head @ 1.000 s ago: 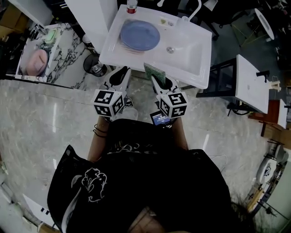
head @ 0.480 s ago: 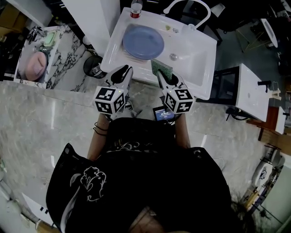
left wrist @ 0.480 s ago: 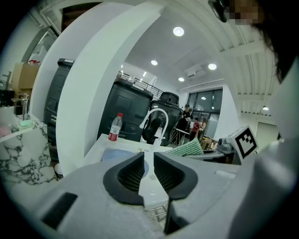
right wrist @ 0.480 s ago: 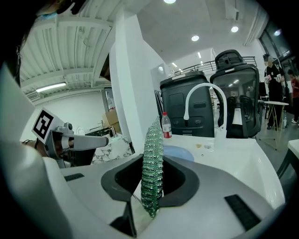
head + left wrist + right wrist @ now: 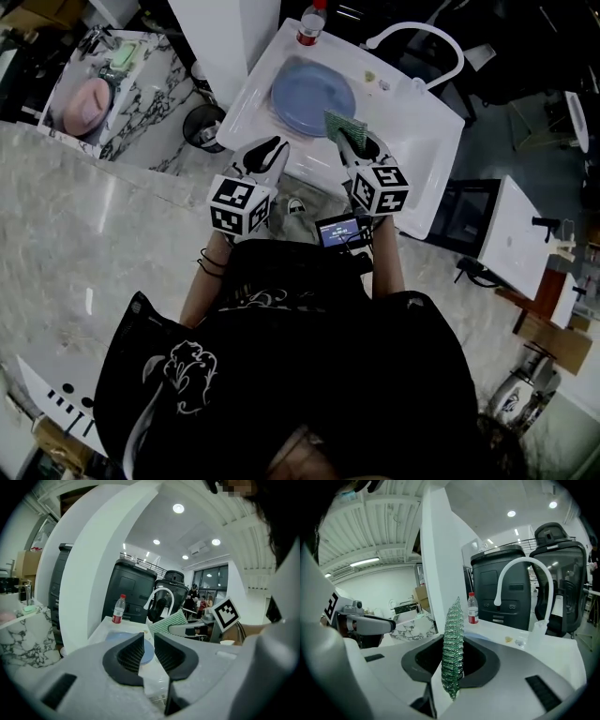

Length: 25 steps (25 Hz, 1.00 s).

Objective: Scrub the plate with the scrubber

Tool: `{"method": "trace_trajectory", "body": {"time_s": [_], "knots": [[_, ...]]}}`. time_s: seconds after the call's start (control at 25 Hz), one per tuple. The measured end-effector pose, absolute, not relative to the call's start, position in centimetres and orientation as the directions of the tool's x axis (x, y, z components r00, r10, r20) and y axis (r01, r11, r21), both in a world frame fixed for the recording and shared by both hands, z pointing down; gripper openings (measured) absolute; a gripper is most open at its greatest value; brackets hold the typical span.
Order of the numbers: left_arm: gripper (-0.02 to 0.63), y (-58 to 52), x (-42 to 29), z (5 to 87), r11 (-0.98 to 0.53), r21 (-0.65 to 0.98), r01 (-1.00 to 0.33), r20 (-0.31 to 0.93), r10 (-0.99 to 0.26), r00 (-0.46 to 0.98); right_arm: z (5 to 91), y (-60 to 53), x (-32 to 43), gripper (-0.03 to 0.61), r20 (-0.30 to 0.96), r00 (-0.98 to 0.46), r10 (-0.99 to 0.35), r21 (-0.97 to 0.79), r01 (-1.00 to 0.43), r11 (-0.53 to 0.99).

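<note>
1. Right gripper is clamped on a flat green mesh scrubber, which sticks out forward past the jaws, thin edge up
2. Left gripper has its jaws narrow, only a thin slit, with nothing between them
3. Round blue plate lies flat in the left part of the white sink basin, in front of a red-capped clear bottle
4. Key relation: the plate is ahead and slightly left of the scrubber, whose tip overlaps the plate's near-right rim in the head view; contact can't be told
5. Right gripper is nearer; likely next move is a short push forward-left and down, tilting the scrubber face onto the plate
6. Scrubbing looks not yet started
</note>
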<state>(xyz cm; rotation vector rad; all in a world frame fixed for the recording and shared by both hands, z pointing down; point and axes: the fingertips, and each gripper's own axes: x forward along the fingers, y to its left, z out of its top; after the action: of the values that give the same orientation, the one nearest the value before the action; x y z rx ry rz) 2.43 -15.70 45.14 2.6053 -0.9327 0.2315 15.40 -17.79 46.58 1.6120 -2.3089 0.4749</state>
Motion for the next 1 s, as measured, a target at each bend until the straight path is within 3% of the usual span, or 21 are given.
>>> {"method": "trace_trajectory", "body": {"time_s": [0.44,1.0], "knots": [[0.061,-19.8,4.2,46.2,-0.630,0.276,-0.726,0.291,-0.665,0.688,49.2,-27.3,17.0,0.091,0.461,-0.446,-0.767,0.002,-0.864,0.504],[0.061,-21.0,6.1,50.0,-0.587,0.266,-0.764,0.380,-0.665,0.643,57.9,-36.6,16.2,0.091,0.646,-0.428,-0.632,0.143,-0.745,0.651]]}}
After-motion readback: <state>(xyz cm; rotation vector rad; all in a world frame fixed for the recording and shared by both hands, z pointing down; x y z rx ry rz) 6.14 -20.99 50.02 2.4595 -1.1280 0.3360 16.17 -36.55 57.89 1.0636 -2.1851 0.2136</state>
